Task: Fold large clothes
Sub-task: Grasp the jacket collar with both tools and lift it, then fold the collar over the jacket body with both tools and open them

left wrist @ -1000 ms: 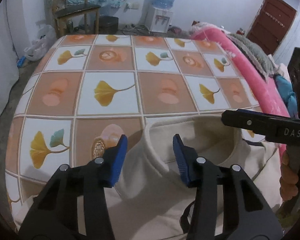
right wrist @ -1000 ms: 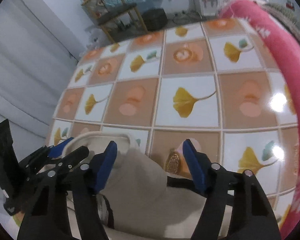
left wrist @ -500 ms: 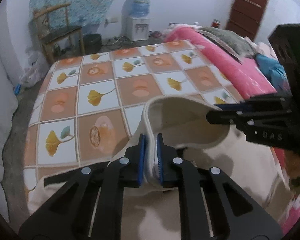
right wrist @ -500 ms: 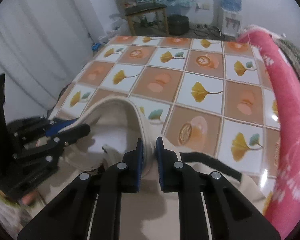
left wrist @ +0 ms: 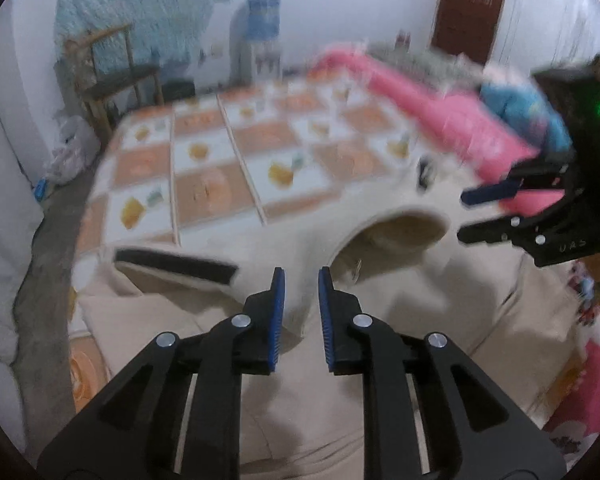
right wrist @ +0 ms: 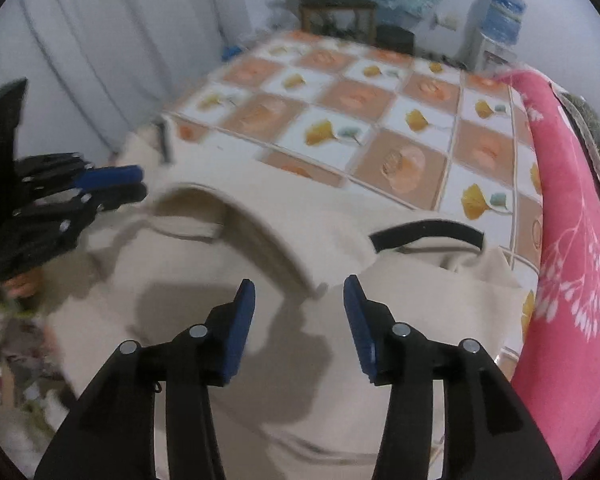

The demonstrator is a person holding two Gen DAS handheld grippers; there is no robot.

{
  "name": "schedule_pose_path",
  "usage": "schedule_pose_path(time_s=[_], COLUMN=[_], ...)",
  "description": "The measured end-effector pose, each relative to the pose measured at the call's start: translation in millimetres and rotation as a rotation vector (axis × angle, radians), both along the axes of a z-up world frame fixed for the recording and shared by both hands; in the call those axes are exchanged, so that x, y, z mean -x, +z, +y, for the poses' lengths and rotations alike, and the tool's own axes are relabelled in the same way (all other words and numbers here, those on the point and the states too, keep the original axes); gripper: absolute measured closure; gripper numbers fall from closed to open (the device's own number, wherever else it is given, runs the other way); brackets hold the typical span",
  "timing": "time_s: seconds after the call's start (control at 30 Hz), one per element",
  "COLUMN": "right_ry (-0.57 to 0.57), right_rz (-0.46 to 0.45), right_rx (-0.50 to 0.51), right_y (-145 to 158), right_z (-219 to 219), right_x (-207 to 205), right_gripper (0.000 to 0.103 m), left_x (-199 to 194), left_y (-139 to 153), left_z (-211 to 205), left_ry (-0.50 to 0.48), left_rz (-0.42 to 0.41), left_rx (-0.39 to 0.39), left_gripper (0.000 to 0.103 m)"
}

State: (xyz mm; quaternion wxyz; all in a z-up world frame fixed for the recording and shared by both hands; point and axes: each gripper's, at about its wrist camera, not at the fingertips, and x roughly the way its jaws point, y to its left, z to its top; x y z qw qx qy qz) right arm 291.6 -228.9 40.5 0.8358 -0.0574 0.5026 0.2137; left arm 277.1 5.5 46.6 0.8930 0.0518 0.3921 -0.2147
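Hovering with your left gripper [left wrist: 301, 280] narrowly parted and right gripper [right wrist: 299, 294] wide, both empty over the cream shirt [right wrist: 268, 320] on the checked bed [right wrist: 380, 92], you risk bunching the collar [right wrist: 236, 216] by pinching carelessly.

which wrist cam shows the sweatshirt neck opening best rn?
Right wrist: the neck opening of the cream sweatshirt sits central and only mildly blurred. Left wrist shows it smaller, off-centre and heavily smeared.
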Motion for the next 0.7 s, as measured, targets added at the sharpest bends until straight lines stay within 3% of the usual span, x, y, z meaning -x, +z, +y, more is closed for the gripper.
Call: schedule_pose_path(time_s=[0.1,0.2,0.33,0.4,0.5,0.57,0.6,0.7], right_ry=[0.007,-0.031,-0.112,-0.141,-0.144,-0.132,-0.113,-0.099], right_rz=[-0.075,-0.112,0.004,0.04,0.132,0.181,0.145,0.154], right_rx=[-0.074,-0.119,-0.209,-0.188,-0.141,-0.087,-0.078,-0.09], right_y=[30.6,46.2,15.7,-8.6,-53.3,-78.7,-77.7,-66.5], right_z=[-3.3,0.8,11.3,17.8,24.2,25.3,24.5,18.9], right_x=[4.5,-13.0,-56.8,-67.7,-66.8,-55.6,-47.6,-39.0], right_gripper=[0.052,0.052,0.052,0.054,0.06,0.063,0.063,0.063], left_x=[2.4,-18.1,-59.1,-63.7,-64.6,-53.4,-48.0,-44.3], left_y=[29.4,39.9,9.1,-15.0,-61.7,-70.1,-69.3,-58.7], left_z=[17.6,14.4,-13.7,-26.2,-38.4,-34.5,-32.7,-25.1], left_ry=[0.03,0.081,0.087,0.093,0.063,0.03,0.003,-0.009], left_rz=[-0.086,-0.086,0.053,0.099,0.221,0.202,0.193,0.184], left_rx=[0.077,0.078,0.046,-0.011,-0.158,-0.181,-0.2,-0.174], left_gripper=[0.087,0.087,0.087,0.087,0.087,0.087,0.087,0.087])
